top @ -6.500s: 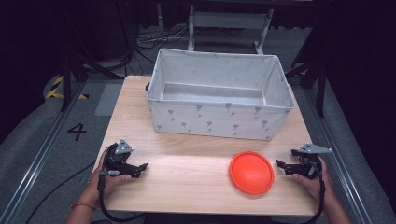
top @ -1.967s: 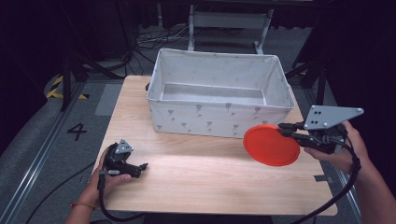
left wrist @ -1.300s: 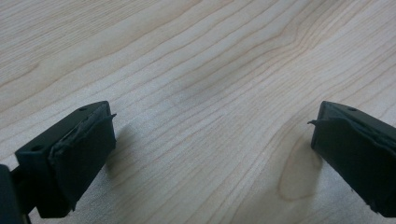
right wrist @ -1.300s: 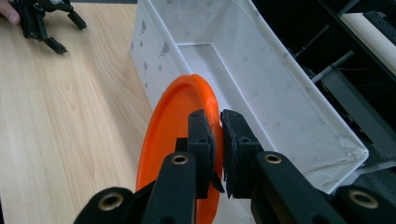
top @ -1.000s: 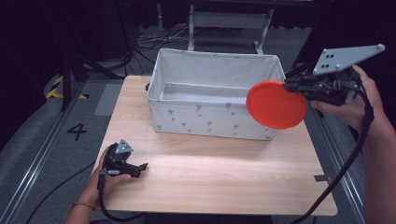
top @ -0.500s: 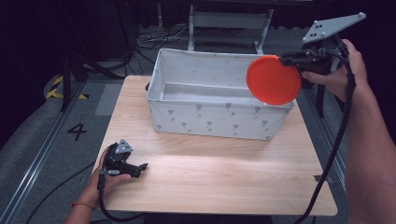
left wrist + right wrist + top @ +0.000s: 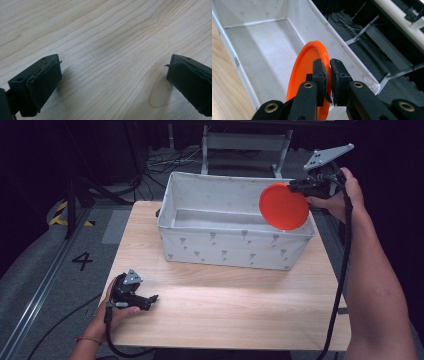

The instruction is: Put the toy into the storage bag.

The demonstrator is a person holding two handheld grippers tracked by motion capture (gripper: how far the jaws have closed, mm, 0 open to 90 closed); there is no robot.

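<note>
Resting at counter [image 7: 225,305] 7 o'clock, near edge: left gripper [image 7: 150,299], jaws wide apart, nothing btwn them, bare wood under it. Mid-counter: white fabric bin [image 7: 220,252], open top, sits toward far edge. Far right, approx 2 o'clock: right gripper [image 7: 296,185], jaws clamped tight on rim of orange disc [image 7: 284,206]. Disc held on edge, tilted, above bin's right end, over its interior.
</note>
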